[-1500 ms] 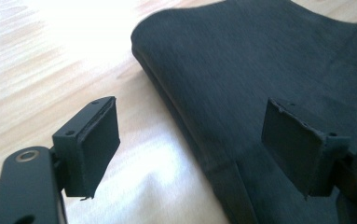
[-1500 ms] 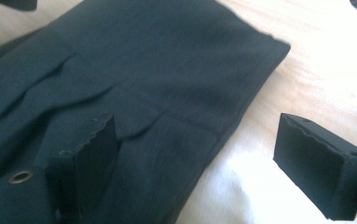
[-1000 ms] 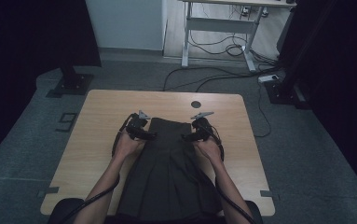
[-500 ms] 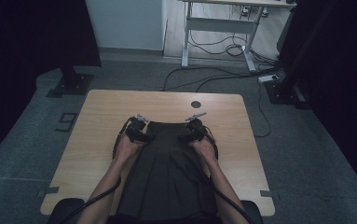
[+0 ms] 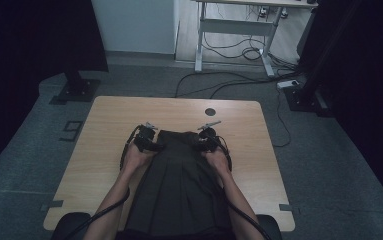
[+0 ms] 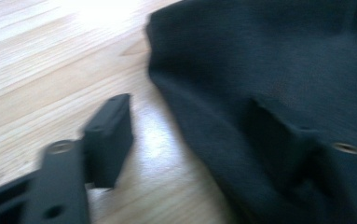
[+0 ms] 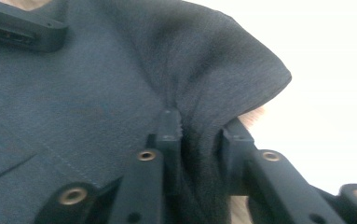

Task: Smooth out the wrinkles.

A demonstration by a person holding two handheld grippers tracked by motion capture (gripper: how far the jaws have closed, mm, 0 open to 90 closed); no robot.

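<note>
- Here, in the high view, a dark pleated skirt [image 5: 179,185] lies on the wooden table [image 5: 109,120], its waist at the far end and its hem toward the person. The left gripper [image 5: 146,141] and right gripper [image 5: 206,140] sit at the two far corners of the waistband, likely so the cloth can be lifted or folded evenly.
- Compared with a second earlier, both grippers have drawn inward onto the waist corners.
- In the left gripper view, the jaws have just been closing but remain spread; one jaw rests on bare wood, the other is over the skirt's edge [image 6: 269,93], so nothing is pinched yet.
- In the right gripper view, the jaws have just been closing and now pinch a raised fold of the waistband [image 7: 204,107], a firm hold for lifting.
</note>
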